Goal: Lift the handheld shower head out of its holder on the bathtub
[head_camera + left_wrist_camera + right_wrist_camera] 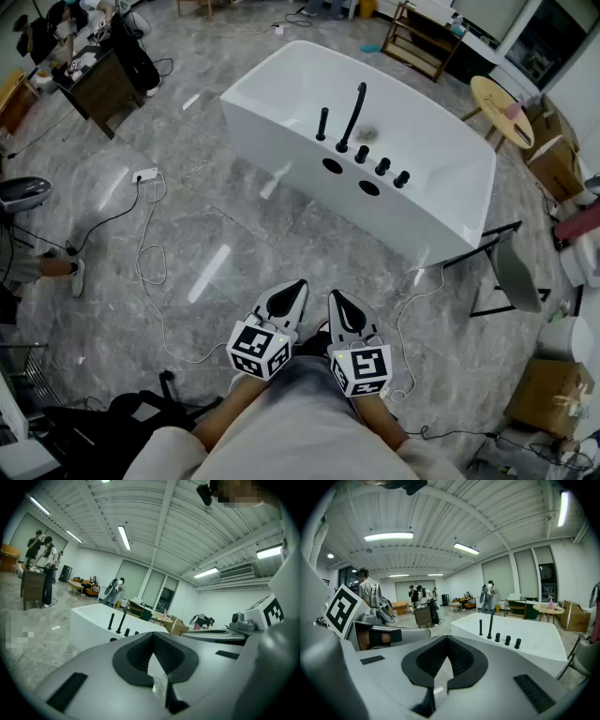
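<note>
- The left gripper (298, 285), bottom centre of the head view, is clenched on nothing; in its own view the jaws meet at the tips.
- The right gripper (335, 296) sits just beside it to the right, clenched and empty too.
- Both point up the frame over the grey floor (211, 225), well apart from the tub (394, 220).
- The white tub lies at an angle in the upper centre.
- The shower head (322, 124) is a short black rod, upright on the tub's near deck and still seated there, with neither gripper near it.
- Just right of it rises the taller curved spout (353, 114).
- Three black knobs (382, 167) run in a row down-right from the spout.
- A white cable (148, 258) trails at centre left — a round table (497, 103) stands at the upper right.
</note>
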Motion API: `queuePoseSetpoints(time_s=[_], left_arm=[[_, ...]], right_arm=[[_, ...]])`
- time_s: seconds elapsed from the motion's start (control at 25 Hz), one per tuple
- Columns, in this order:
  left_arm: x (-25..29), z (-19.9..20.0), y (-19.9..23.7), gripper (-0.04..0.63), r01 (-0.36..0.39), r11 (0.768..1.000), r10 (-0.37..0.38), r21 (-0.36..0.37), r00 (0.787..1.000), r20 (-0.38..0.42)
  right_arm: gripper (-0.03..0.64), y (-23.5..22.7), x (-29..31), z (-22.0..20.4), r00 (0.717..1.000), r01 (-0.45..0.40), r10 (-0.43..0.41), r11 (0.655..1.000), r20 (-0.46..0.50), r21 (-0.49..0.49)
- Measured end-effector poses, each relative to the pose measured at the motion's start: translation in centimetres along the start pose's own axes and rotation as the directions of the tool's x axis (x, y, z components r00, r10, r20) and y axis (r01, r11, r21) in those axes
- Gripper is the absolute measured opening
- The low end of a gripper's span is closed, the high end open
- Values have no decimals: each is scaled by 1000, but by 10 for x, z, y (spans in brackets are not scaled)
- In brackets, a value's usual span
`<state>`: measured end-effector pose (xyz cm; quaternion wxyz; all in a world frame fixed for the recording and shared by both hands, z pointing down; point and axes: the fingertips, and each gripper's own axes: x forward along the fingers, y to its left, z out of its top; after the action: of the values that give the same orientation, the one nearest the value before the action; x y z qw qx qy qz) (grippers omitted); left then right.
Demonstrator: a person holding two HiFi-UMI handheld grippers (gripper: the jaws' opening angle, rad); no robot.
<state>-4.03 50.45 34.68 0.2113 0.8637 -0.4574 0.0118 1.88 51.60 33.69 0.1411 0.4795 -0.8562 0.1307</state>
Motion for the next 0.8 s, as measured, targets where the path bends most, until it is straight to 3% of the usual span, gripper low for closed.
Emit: queuePoseSetpoints(time_s=[0.24, 0.8], left_arm=[[-4, -6, -4, 5, 36, 999, -36, -18, 999, 2], [-15, 8, 15, 5, 15, 997, -17, 79, 1000, 23]], right_arm=[[18, 15, -1, 2, 1000, -12, 13, 1000, 5, -17], [18, 22, 7, 16, 998, 6, -8, 999, 68, 32]])
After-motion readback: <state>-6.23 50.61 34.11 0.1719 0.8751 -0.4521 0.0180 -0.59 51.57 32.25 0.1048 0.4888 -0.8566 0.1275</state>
